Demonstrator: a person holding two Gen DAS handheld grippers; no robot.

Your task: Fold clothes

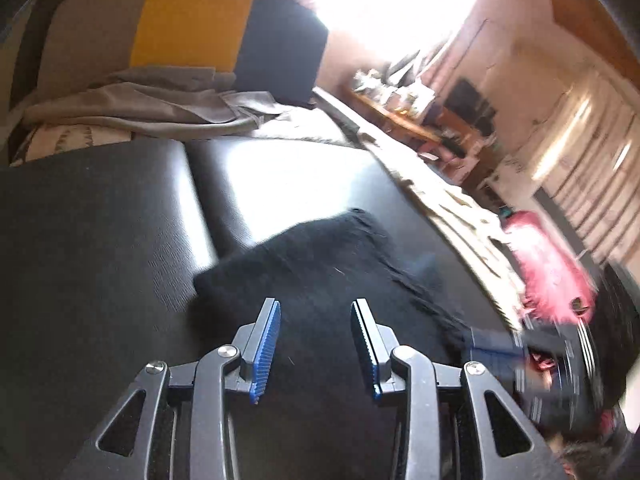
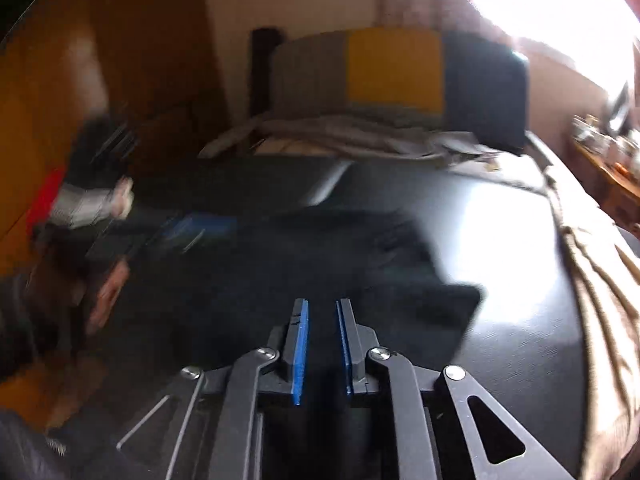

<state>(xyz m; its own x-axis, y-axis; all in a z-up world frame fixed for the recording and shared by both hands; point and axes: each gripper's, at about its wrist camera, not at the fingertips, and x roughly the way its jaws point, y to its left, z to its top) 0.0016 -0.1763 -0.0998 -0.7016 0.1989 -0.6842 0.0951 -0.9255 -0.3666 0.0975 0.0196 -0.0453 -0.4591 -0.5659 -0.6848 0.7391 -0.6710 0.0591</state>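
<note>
Left wrist view: left gripper (image 1: 316, 344) has its jaws well apart, nothing between the pads. Black garment (image 1: 328, 280) lies directly under and ahead of the fingers on a glossy black surface (image 1: 120, 240). One squared corner of the cloth sits ahead-left of the tips; a seamed edge runs off ahead-right. The other tool shows far right, motion-blurred. Grey cloth heap (image 1: 152, 108) and a grey/yellow/dark cushion (image 1: 188, 28) are well ahead, off the work area.

Right wrist view: right gripper (image 2: 322, 344) has a narrow gap between the pads, no cloth in it. Garment (image 2: 320, 264) spreads ahead and to both sides, with a loose corner ahead-right. Frame is smeared, so fold lines are unreadable. Left tool is a blur far left.

Step, my read: neither tool has hold of fabric, both hover over it. The squared corner fits a garment already folded at least once and being released, or one laid flat awaiting a grab; can't separate the two.

Any next grab needs a clean edge or corner pinched by both tools, lifting top layers only, black-on-black contrast being poor.
</note>
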